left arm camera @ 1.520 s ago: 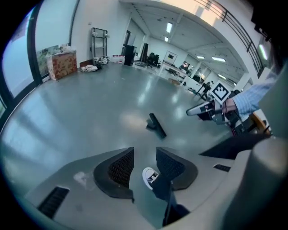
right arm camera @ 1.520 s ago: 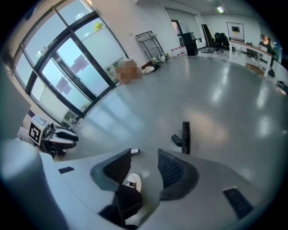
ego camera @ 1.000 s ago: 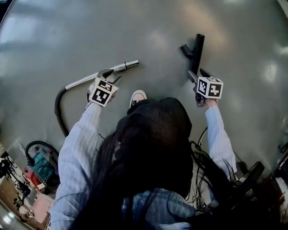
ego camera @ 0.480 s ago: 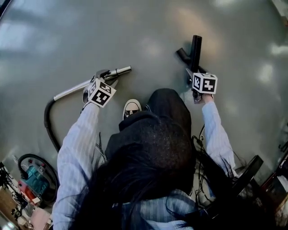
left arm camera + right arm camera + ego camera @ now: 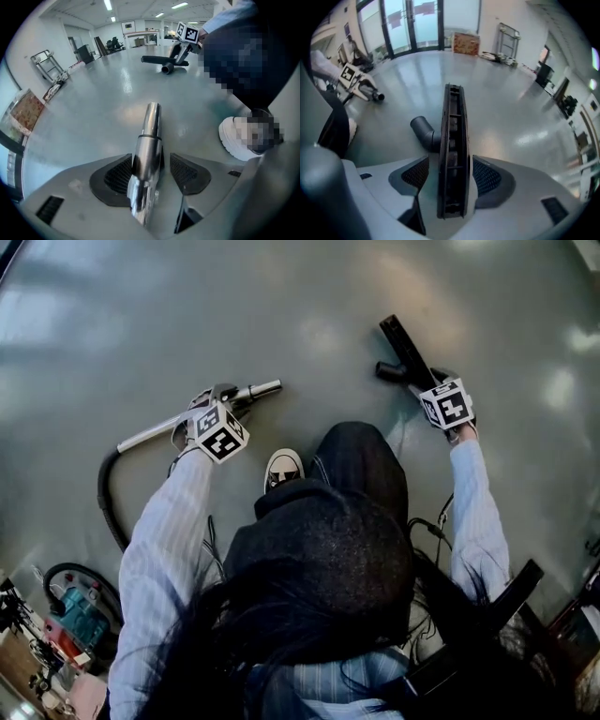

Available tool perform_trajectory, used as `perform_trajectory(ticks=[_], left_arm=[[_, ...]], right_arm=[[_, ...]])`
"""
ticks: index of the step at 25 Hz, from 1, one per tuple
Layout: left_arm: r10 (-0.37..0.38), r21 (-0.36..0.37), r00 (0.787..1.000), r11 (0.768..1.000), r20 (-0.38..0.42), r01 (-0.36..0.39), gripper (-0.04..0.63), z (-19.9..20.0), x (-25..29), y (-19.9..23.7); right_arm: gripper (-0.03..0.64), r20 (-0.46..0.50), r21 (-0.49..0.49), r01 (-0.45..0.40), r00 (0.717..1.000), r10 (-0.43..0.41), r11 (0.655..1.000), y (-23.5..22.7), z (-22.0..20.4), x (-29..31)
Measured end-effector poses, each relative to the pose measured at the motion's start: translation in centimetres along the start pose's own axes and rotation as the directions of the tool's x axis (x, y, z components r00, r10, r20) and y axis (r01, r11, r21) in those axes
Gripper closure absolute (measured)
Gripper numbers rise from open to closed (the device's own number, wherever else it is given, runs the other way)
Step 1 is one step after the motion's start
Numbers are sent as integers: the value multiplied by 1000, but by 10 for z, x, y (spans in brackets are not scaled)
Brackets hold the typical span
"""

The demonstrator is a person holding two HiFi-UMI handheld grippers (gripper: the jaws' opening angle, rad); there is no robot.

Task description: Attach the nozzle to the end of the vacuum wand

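Observation:
The silver vacuum wand [image 5: 155,430] lies on the grey floor, its free end [image 5: 272,387] pointing right. My left gripper [image 5: 223,396] straddles it near that end. In the left gripper view the wand [image 5: 150,136] runs between the pads, with a gap at the right pad [image 5: 190,173]; the jaws are opening. The black floor nozzle [image 5: 403,345] lies at the right, slanting up-left, with my right gripper [image 5: 428,382] over its near end. In the right gripper view the nozzle [image 5: 453,140] stands on edge between the pads, with slim gaps on both sides. Its round neck [image 5: 423,129] points left.
A black hose [image 5: 108,493] curves from the wand down to the teal vacuum body [image 5: 70,610] at the lower left. The person's white shoe [image 5: 283,468] rests between the two grippers. Cables [image 5: 436,531] trail at the right. A trolley [image 5: 44,63] stands far off.
Both grippers have sunk toward the floor as the person crouched. The nozzle has swung from pointing straight away to slanting up-left. The wand has settled flat under the left gripper.

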State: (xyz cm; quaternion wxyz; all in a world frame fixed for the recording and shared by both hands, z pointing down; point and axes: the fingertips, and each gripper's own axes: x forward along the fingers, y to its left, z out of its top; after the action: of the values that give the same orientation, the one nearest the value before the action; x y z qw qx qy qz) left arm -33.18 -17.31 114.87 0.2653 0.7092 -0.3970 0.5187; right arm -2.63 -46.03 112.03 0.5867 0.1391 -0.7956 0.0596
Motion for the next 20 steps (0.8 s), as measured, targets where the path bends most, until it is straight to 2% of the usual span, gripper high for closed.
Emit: perform_trajectory(ticks=[3,5,9,11,13,16,20], left_arm=[[-4,7,1000,1000,-8,4,365,-1,5,6],[-5,-11,1000,1000,-8,4,365,-3,9,8],[-19,-35,1000,999,7,20,365,-3,12,7],[-30,-53,999,998,22,31,365,-2,12,7],[-28,-82,999,996,16,29,365,0,13,10],[-34,-101,999,994,-19,32,366,1,15,10],[-23,-87,1000,996,9,24,367,6,11,5]], right_arm=[[344,-126,-146,-51,992,33,988,0,-14,11],[345,-146,-153,-40,989,17,987,-2,-12,18],[347,-99,-47,3,995,-7,999,1,8,29],[358,-105,-81,10,994,-19,997,7,15,32],[367,-72,-131,-2,997,-8,991,15,29,30],[370,12,-179,-45,999,48,983,36,60,27],[371,74,-251,-109,989,131,962,78,95,26]])
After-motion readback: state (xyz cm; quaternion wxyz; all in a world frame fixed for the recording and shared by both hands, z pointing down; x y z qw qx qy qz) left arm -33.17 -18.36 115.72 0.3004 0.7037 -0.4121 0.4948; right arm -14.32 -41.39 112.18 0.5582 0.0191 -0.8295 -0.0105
